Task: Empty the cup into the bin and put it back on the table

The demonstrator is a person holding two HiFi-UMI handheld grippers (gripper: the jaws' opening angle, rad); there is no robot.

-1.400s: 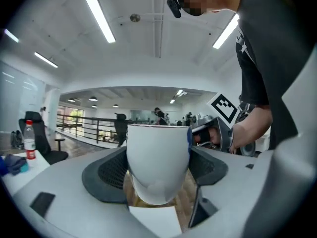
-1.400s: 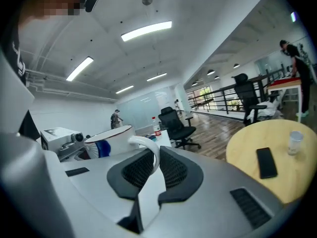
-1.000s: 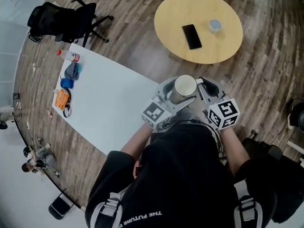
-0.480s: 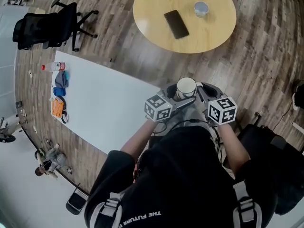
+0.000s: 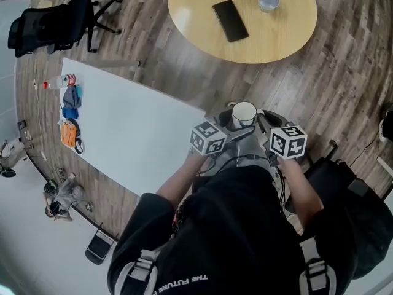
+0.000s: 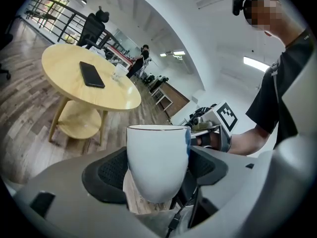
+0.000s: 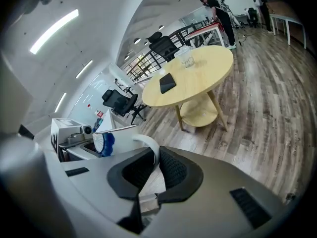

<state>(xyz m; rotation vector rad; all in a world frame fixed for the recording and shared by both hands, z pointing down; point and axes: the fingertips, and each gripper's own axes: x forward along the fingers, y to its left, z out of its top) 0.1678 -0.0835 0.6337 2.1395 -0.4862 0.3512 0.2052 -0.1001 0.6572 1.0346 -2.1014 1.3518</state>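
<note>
A white cup (image 5: 244, 114) stands upright in the air in front of the person, over the wooden floor just past the corner of the long white table (image 5: 123, 134). Its inside looks white and bare from above. My left gripper (image 5: 236, 128) is shut on the cup's body (image 6: 158, 160), one pad on each side. My right gripper (image 5: 263, 123) is shut on the cup's handle (image 7: 147, 145), and the cup wall with a blue mark (image 7: 106, 142) shows to its left. I cannot make out a bin.
A round yellow table (image 5: 288, 35) stands ahead with a black phone (image 5: 230, 21) and a small glass (image 5: 268, 0) on it. The white table's far end holds a bottle (image 5: 58, 82) and blue and orange items (image 5: 69, 125). A black office chair (image 5: 52, 20) stands beyond.
Both grippers have sunk with the cup between them, so it looks smaller and farther from the head camera. The grips on body and handle are unchanged.
</note>
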